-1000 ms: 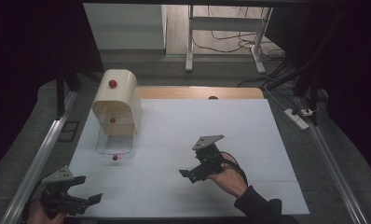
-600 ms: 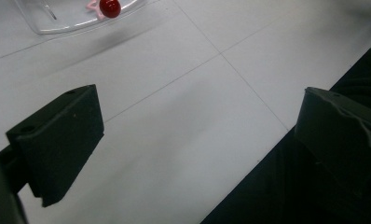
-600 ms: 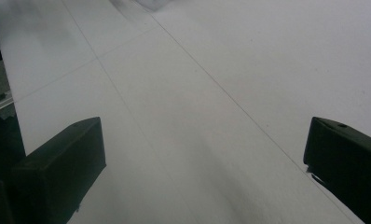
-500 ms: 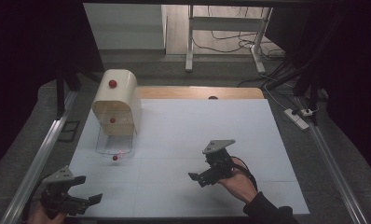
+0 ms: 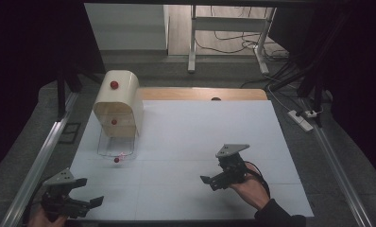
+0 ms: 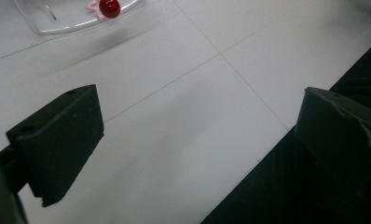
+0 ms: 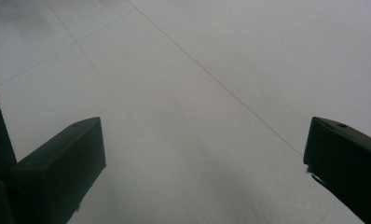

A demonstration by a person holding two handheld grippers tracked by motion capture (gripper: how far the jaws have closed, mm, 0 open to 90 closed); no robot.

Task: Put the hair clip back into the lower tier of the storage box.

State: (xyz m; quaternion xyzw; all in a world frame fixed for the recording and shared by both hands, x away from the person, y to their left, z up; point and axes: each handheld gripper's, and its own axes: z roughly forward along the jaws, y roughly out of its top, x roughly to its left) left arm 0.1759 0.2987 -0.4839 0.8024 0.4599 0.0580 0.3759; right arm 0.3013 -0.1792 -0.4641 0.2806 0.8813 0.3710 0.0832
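Note:
A cream, round-topped box (image 5: 115,101) with red knobs stands at the table's left. Its clear door (image 5: 114,147) lies open flat on the white table top (image 5: 200,127), and a red knob (image 5: 116,160) sits at the door's near edge. My left gripper (image 5: 88,191) is open at the front left corner with nothing between its jaws. From the left gripper view (image 6: 197,140) the red knob (image 6: 110,7) and the clear door (image 6: 72,21) lie ahead. My right gripper (image 5: 213,181) is open and holds nothing, low over the bare front right of the table (image 7: 204,158).
A wooden strip (image 5: 200,93) runs along the table's far edge. Metal rails (image 5: 39,161) border both sides. A power strip (image 5: 303,118) and cables lie on the floor to the right. A desk frame (image 5: 224,28) stands beyond.
My right gripper has moved to the right and slightly toward the front edge, still open. The left gripper and the box have not moved.

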